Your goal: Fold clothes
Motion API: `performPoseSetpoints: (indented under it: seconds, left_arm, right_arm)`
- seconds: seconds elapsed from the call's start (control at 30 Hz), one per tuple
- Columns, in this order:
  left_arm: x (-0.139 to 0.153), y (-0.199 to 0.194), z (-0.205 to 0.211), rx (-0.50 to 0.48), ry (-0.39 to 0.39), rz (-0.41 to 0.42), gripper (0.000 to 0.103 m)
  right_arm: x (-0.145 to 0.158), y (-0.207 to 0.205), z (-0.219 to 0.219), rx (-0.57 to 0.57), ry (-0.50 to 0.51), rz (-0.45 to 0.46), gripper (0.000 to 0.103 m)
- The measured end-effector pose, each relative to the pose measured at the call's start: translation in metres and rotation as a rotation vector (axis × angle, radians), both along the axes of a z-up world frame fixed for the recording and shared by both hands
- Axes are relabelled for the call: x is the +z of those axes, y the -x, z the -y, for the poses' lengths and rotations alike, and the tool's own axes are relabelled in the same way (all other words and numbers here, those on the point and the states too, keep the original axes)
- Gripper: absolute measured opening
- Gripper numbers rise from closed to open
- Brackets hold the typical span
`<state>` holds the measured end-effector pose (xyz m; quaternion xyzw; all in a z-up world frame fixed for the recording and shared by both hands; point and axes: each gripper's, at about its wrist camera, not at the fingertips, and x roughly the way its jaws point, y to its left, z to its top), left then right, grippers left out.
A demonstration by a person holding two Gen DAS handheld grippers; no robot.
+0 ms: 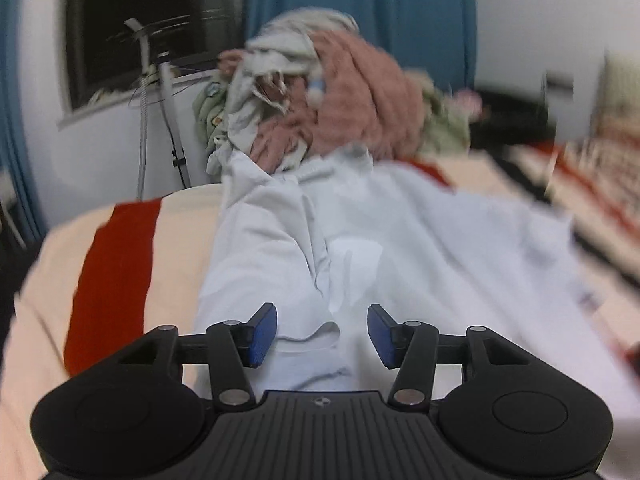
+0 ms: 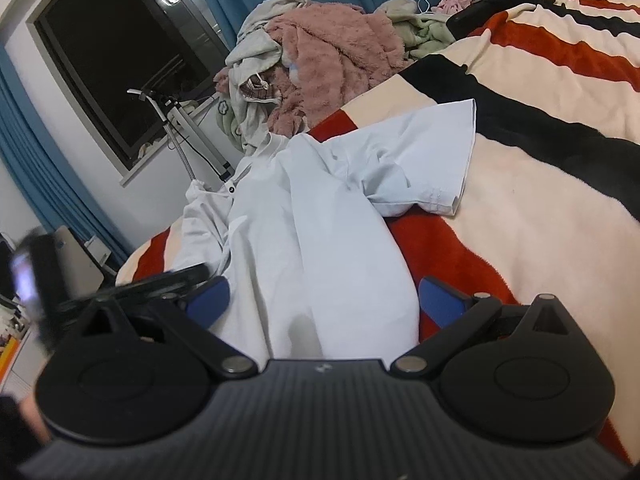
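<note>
Laundry covers a striped blanket (image 2: pixel 520 184) of cream, red and black. Directly ahead of both tools lies a pale white shirt (image 2: pixel 320 208), crumpled lengthwise, its short sleeve spread toward the right gripper's right side. The left gripper (image 1: pixel 322 334) hovers over the shirt's near end with its blue pads (image 1: pixel 262 334) moderately apart and nothing between them but loose cloth below; the left wrist view is blurred, so whether the pads touch the fabric is hard to say. The right gripper (image 2: pixel 322 300) stands wide open, its jaws straddling the shirt's near fold without pinching it. Beyond the shirt's far end rises a heap of clothes (image 2: pixel 320 64), pink fleece and grey-green pieces, before a blue curtain (image 1: pixel 360 4).
</note>
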<state>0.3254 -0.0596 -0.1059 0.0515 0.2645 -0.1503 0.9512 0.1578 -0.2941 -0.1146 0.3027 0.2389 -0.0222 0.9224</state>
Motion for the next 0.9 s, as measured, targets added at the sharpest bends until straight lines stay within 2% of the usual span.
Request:
performPoseSetpoints:
  seconds: [0.07,0.3,0.4,0.47,0.53,0.63,0.77,0.9]
  left_arm:
    - [0.003,0.004,-0.019,0.044,0.096,0.006,0.052]
    - [-0.002,-0.014,-0.058,0.138,0.276,-0.049,0.048]
    - [-0.004,-0.022,-0.075,0.179,0.353,-0.073,0.035]
    - [-0.005,-0.027,-0.086,0.206,0.405,-0.089,0.014]
    - [-0.007,-0.032,-0.097,0.232,0.456,-0.105,0.006]
    - [-0.008,-0.040,-0.114,0.272,0.529,-0.126,0.005]
    - [0.018,-0.040,-0.148,0.313,0.492,-0.060,0.005]
    - [0.051,-0.061,-0.198,0.391,0.419,0.018,0.004]
  right_arm:
    - [-0.001,-0.001,0.000,-0.002,-0.004,-0.005,0.103]
    - [-0.004,-0.002,-0.001,-0.004,0.006,-0.018,0.103]
    - [-0.006,-0.004,-0.001,-0.003,0.017,-0.023,0.103]
    - [-0.008,-0.006,-0.002,-0.002,0.024,-0.027,0.103]
    - [-0.010,-0.008,-0.002,0.001,0.028,-0.033,0.103]
    - [-0.012,-0.008,-0.003,0.003,0.041,-0.038,0.103]
    - [-0.011,-0.006,-0.007,0.004,0.074,-0.039,0.103]
    - [-0.012,-0.007,-0.014,0.015,0.120,-0.044,0.103]
